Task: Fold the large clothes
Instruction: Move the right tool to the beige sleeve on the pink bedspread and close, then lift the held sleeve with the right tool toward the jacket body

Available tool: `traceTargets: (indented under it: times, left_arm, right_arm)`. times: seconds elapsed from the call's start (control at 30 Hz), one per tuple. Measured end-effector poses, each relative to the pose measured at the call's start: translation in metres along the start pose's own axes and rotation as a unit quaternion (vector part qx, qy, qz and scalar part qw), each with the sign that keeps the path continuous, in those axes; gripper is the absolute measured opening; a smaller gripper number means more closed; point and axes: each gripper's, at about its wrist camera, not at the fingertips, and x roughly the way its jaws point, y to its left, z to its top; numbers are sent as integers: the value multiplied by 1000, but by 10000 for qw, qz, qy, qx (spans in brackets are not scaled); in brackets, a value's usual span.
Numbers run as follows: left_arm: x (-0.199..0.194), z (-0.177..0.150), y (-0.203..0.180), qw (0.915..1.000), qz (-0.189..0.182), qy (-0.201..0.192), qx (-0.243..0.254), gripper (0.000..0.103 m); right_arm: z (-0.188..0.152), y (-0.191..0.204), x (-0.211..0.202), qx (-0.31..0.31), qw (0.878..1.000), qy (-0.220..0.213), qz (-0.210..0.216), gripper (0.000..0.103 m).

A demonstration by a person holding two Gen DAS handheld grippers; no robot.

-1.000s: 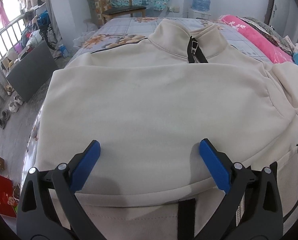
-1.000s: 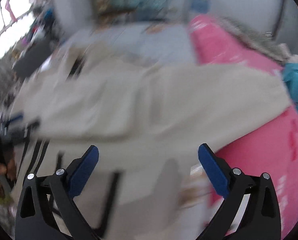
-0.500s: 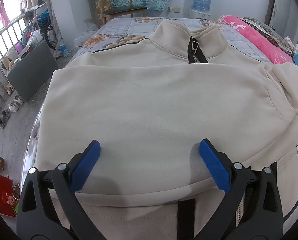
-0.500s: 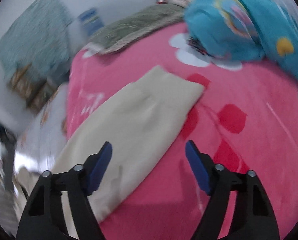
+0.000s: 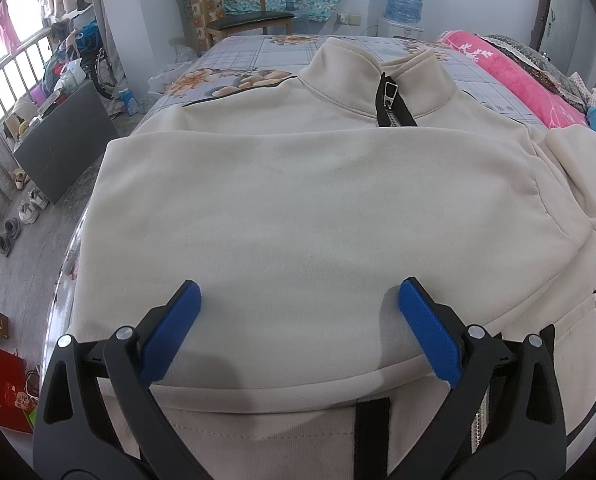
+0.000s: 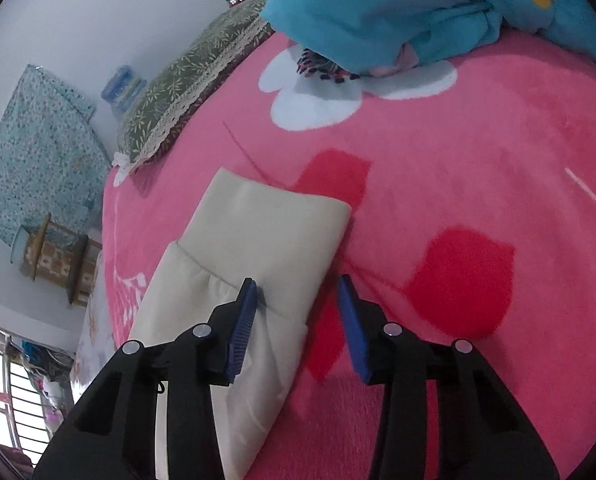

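A cream zip-neck sweatshirt (image 5: 306, 200) lies flat on the bed, collar at the far end, one sleeve folded across its front. My left gripper (image 5: 298, 312) is open and empty, hovering just above the folded sleeve near the hem. In the right wrist view the other cream sleeve (image 6: 257, 248) stretches out over a pink blanket (image 6: 438, 184), cuff at the far end. My right gripper (image 6: 298, 300) is partly open, its jaws straddling the sleeve's right edge just behind the cuff, not closed on it.
A blue garment (image 6: 398, 4) and a green pillow (image 6: 185, 80) lie on the pink blanket beyond the cuff. The bed sheet (image 5: 257, 56) is floral. A wooden chair (image 5: 241, 12) and water dispenser (image 5: 406, 4) stand behind the bed. Shoes and clutter fill the floor at left.
My right gripper swung right to the outstretched sleeve, came down close to the cuff, and its jaws narrowed around the sleeve edge. The left gripper has not moved.
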Motion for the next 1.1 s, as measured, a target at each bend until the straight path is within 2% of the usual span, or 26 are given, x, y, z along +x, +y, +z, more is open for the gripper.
traceTargets:
  times: [0.17, 0.27, 0.33, 0.4, 0.63, 0.8, 0.93, 1.1]
  left_arm:
    - [0, 0, 0, 10000, 0, -1, -1, 96]
    - [0, 0, 0, 10000, 1, -1, 0, 96]
    - [0, 0, 0, 10000, 2, -1, 2, 96]
    - [0, 0, 0, 10000, 3, -3, -1, 96]
    - [0, 0, 0, 10000, 0, -3, -2, 96]
    - [0, 0, 0, 10000, -1, -4, -2, 96]
    - [0, 0, 1, 10000, -23, -12, 0, 96]
    - [1, 1, 2, 10000, -70, -15, 16, 96]
  right_arm:
    - [5, 3, 5, 43, 10000, -58, 23, 39]
    - [3, 10, 6, -190, 9993, -52, -312, 30]
    - [3, 12, 3, -238, 9990, -52, -372, 14]
    - [3, 12, -3, -212, 9992, -88, -325, 10]
    - [-1, 40, -37, -661, 9960, -495, -339, 9]
    - [-9, 70, -75, -1209, 9887, -814, -342, 9]
    - [-26, 102, -116, -1664, 9801, -1067, -161, 9]
    - [-56, 140, -163, -1977, 9721, -1230, 270, 9]
